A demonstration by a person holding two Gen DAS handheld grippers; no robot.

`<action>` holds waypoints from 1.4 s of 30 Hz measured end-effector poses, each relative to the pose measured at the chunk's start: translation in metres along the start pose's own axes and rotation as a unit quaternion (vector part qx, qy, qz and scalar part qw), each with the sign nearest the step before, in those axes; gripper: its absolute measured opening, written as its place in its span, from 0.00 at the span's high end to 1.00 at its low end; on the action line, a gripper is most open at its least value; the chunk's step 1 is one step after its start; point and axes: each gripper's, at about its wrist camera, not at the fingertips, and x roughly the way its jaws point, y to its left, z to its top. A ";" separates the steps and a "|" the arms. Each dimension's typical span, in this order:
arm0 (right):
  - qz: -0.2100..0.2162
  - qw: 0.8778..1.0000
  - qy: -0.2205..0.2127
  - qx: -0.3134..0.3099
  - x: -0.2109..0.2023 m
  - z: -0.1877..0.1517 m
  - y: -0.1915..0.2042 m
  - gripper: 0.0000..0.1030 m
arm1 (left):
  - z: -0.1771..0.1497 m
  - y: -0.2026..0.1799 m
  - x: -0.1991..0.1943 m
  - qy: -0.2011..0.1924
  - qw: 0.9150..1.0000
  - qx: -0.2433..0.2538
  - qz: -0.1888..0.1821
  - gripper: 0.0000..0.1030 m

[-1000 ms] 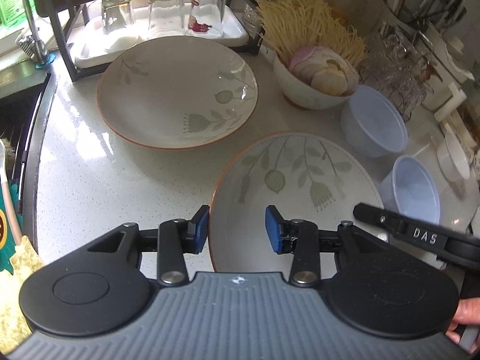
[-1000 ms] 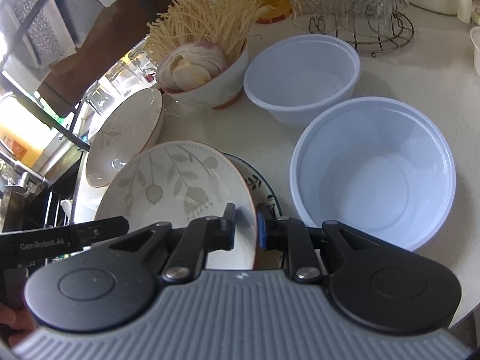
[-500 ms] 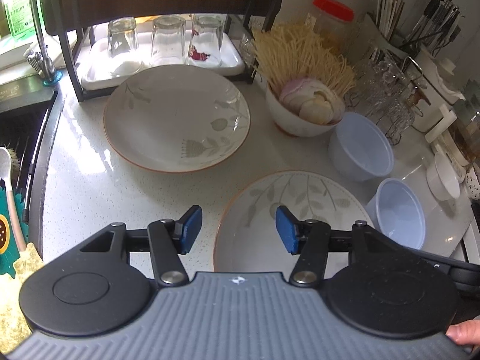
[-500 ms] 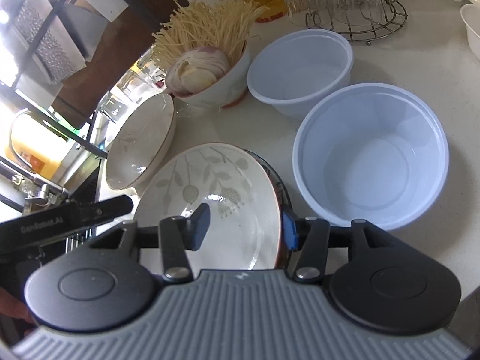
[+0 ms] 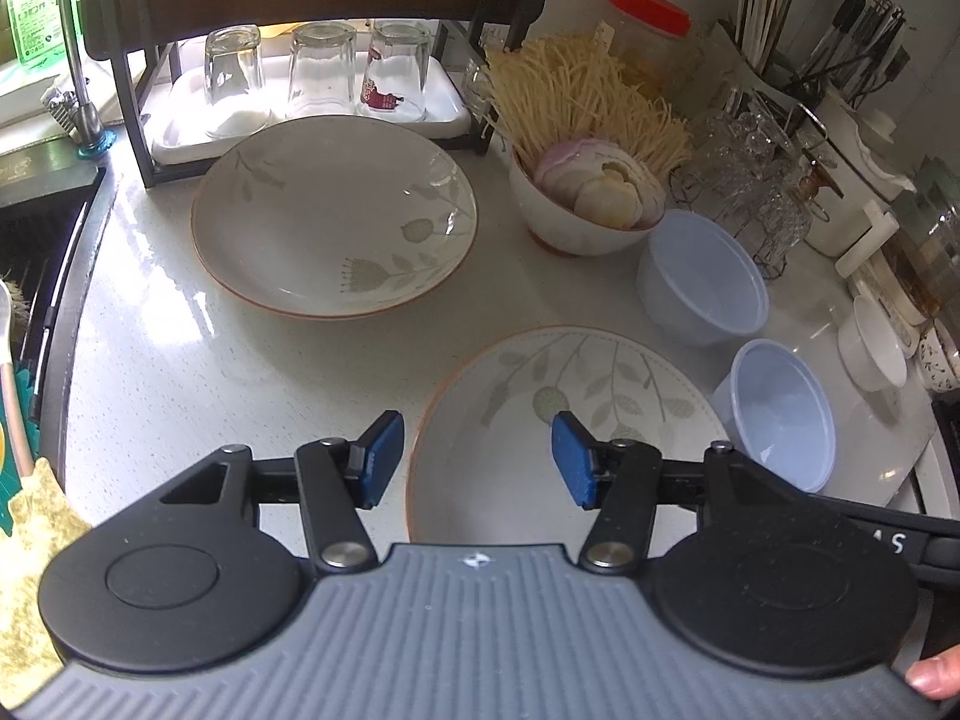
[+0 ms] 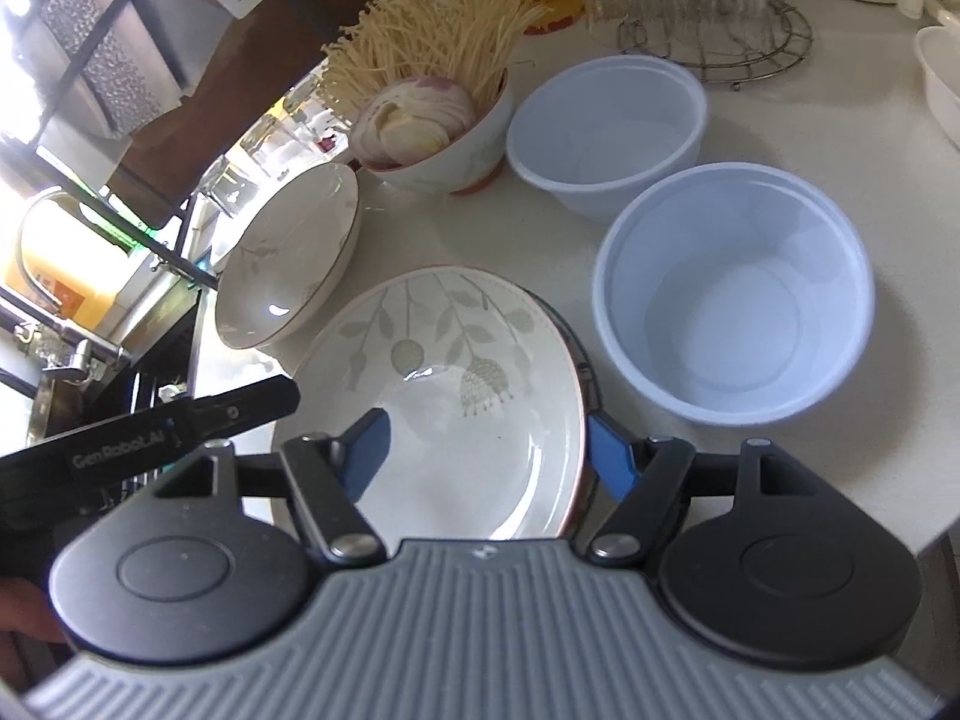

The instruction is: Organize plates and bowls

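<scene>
The left tool (image 5: pixel 477 459) hangs with its blue pads apart over the near rim of the leaf plate (image 5: pixel 570 420), gripping nothing. That plate rests on the bench (image 5: pixel 180 372); a larger plate (image 5: pixel 333 225) lies beyond it, and two blue bowls (image 5: pixel 702 276) lie to its right, likely awaiting nesting.

The right tool (image 6: pixel 489 456) is spread wide, straddling the leaf plate's (image 6: pixel 444 372) rim without touching it. This plate sits atop a darker one (image 6: pixel 585 360), seemingly stacked deliberately.

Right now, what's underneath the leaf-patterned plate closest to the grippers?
In the right wrist view, a dark rim peeks out along the right edge of the near plate, so another dish seems to sit beneath it. Everything else of that dish is covered.
</scene>
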 end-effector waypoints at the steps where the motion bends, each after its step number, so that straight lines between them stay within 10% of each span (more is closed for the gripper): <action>1: -0.004 1.000 -0.010 -0.002 -0.004 0.000 0.000 0.25 | 0.000 -0.001 -0.002 -0.003 1.000 0.000 -0.001 0.41; 18: 0.020 0.962 -0.236 -0.137 -0.083 0.067 0.026 0.25 | 0.028 -0.054 -0.067 -0.118 0.992 0.022 0.027 0.41; 26: 0.059 0.940 -0.242 -0.233 -0.088 0.093 0.043 0.25 | 0.010 -0.066 -0.082 -0.154 0.983 -0.033 0.097 0.41; 42: 0.067 0.938 -0.191 -0.281 0.000 0.099 0.092 0.24 | 0.018 -0.033 -0.094 -0.172 0.965 -0.090 0.174 0.41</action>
